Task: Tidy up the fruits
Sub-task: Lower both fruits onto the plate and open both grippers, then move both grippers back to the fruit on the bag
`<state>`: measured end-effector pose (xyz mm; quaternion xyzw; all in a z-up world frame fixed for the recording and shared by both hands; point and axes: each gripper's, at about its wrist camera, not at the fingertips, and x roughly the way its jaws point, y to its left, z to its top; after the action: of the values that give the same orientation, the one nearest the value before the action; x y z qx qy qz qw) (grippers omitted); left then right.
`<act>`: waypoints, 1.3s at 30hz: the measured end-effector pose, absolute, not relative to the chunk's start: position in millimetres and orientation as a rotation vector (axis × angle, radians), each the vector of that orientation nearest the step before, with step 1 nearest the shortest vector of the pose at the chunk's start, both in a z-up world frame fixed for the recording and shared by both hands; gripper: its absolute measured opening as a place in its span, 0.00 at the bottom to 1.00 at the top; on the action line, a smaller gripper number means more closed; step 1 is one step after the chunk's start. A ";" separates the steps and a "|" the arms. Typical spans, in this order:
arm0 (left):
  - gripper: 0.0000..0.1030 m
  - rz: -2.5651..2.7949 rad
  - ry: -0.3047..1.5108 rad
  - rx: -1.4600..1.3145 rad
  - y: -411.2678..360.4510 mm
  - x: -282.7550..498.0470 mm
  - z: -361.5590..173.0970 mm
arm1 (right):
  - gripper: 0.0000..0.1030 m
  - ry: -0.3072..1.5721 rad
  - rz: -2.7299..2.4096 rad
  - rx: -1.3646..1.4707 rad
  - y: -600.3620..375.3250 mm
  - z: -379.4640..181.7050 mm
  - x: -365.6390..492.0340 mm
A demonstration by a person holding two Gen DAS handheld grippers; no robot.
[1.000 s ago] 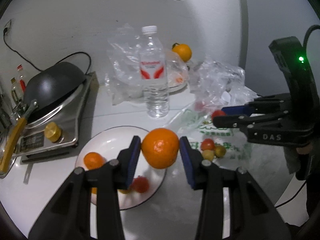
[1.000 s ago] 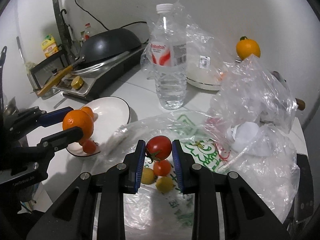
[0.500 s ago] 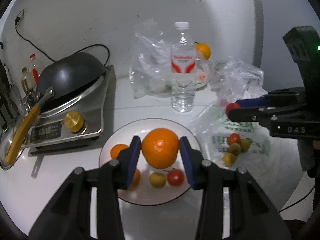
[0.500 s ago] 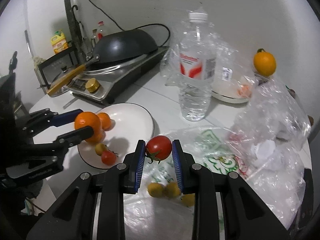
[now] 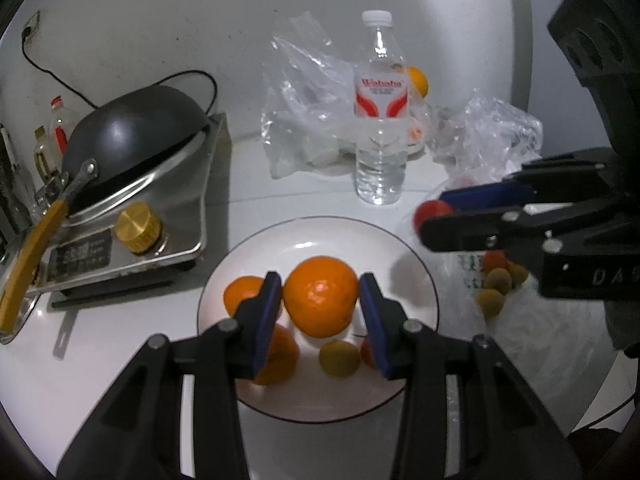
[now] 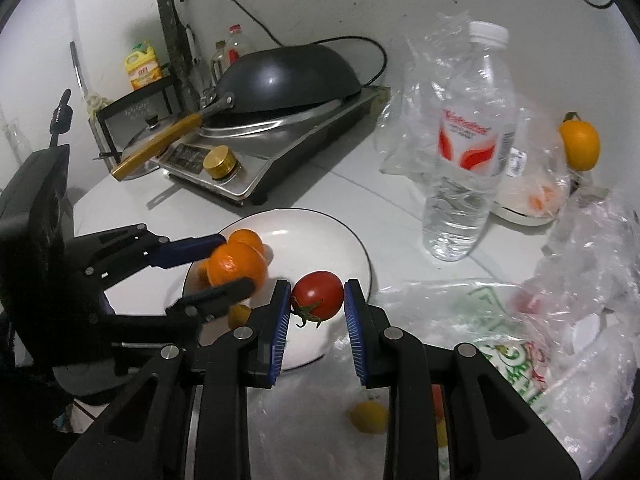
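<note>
While the left gripper is clamping an orange directly above the white plate, the right gripper is pinching a tomato over the plate's near rim, alongside.

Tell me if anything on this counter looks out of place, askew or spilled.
Nothing is spilled or damaged. The odd bits: a lone orange perches high at the back beside the plastic bags, apart from the other fruit, and small yellow fruits lie loose on a flattened bag rather than on the plate.
</note>
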<state>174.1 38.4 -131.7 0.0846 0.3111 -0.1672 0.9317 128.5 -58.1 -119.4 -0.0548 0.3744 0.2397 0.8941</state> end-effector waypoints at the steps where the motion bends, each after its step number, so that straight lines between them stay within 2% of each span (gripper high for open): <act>1: 0.40 -0.344 0.642 0.173 38.4 175.9 -133.3 | 0.28 0.780 0.499 -0.115 -56.7 -121.1 130.1; 19: 0.40 -0.369 0.713 0.109 47.9 193.3 -146.8 | 0.28 0.916 0.542 -0.087 -37.6 -165.9 160.6; 39: 0.41 -0.356 0.664 0.067 66.0 170.2 -128.1 | 0.29 0.878 0.506 -0.104 -36.5 -142.3 143.2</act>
<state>170.2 66.0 -128.1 0.0325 0.3240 -0.1738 0.9294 143.2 -36.5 -142.3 -0.0500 0.4203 0.2421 0.8731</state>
